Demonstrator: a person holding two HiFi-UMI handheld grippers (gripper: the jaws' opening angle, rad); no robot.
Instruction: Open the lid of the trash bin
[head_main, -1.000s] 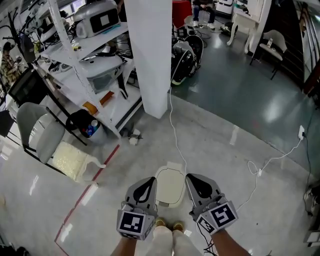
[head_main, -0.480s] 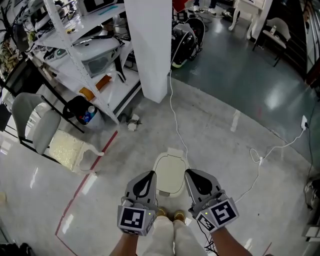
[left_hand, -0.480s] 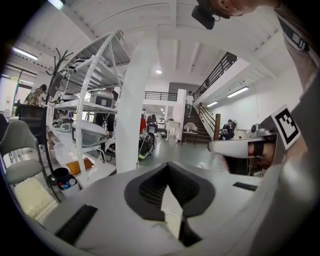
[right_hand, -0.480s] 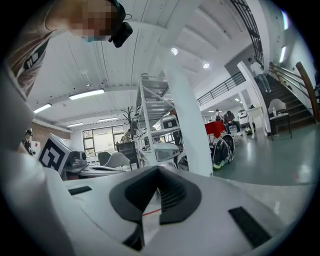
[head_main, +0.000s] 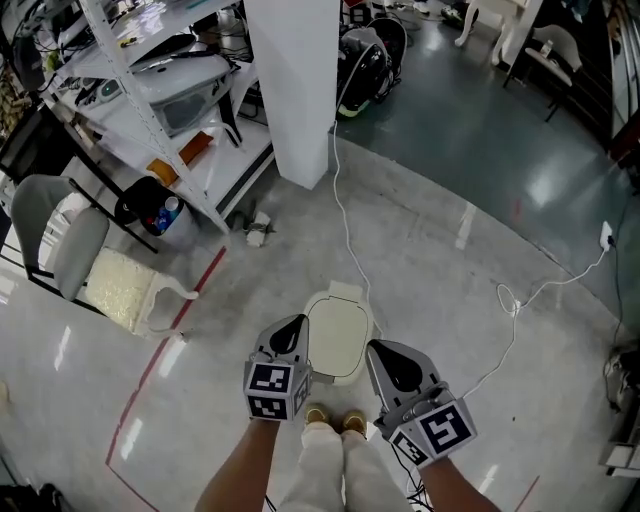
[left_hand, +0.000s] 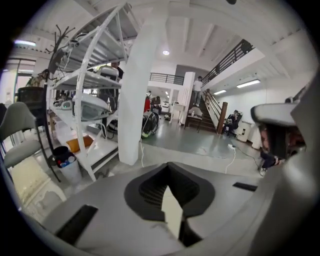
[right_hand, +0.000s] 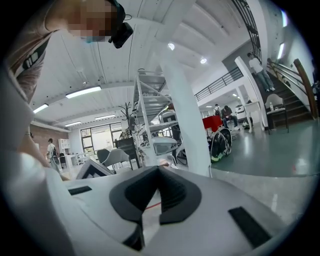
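The trash bin (head_main: 338, 335) stands on the floor just ahead of the person's shoes, seen from above, its cream lid down flat. My left gripper (head_main: 293, 328) hangs over the bin's left edge, its tips close to the lid rim; I cannot tell whether they touch. My right gripper (head_main: 383, 352) hovers beside the bin's near right corner. The left gripper view shows that gripper's (left_hand: 168, 167) black pads meeting at the tip, nothing between them. The right gripper (right_hand: 159, 170) looks the same in its own view. Neither gripper view shows the bin.
A white pillar (head_main: 290, 90) rises beyond the bin, with a white cable (head_main: 345, 230) running from it to the bin. At the left are a metal shelf rack (head_main: 150, 90), a black bucket (head_main: 150, 212) and a grey chair (head_main: 60, 250). Red tape (head_main: 160, 350) marks the floor.
The left gripper has risen and turned inward toward the bin's left edge. The right gripper has barely moved. The head view has tipped a little further down.
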